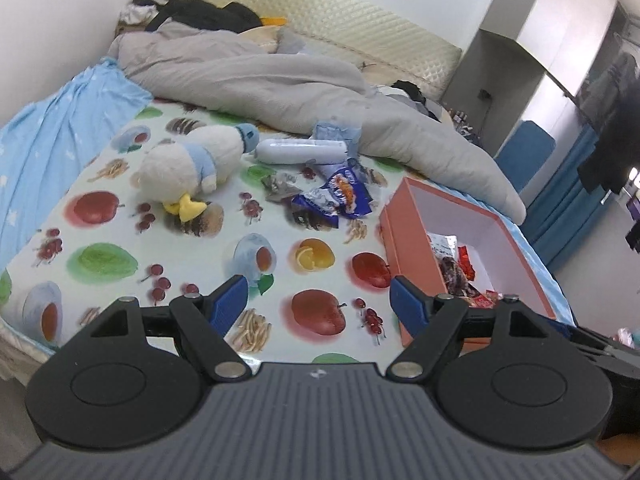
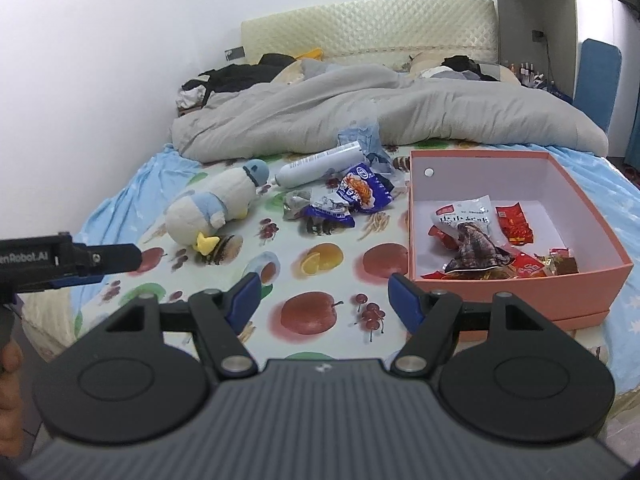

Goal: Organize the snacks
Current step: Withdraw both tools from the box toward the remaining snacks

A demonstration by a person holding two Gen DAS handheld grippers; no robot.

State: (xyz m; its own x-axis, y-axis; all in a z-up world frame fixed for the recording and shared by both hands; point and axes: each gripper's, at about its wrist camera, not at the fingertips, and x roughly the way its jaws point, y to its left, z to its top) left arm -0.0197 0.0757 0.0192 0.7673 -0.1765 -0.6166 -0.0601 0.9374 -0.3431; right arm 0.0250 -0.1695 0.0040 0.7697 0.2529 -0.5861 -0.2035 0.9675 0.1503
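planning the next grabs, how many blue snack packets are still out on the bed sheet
2. One dark blue foil packet with orange snack picture lies nearest the pink cardboard box; a crumpled dark blue packet touches its left side. More may hide under the pale blue plastic wrapper.

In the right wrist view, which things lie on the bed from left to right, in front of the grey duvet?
Plush duck → white bottle → blue snack packets → orange box holding more snack packets.
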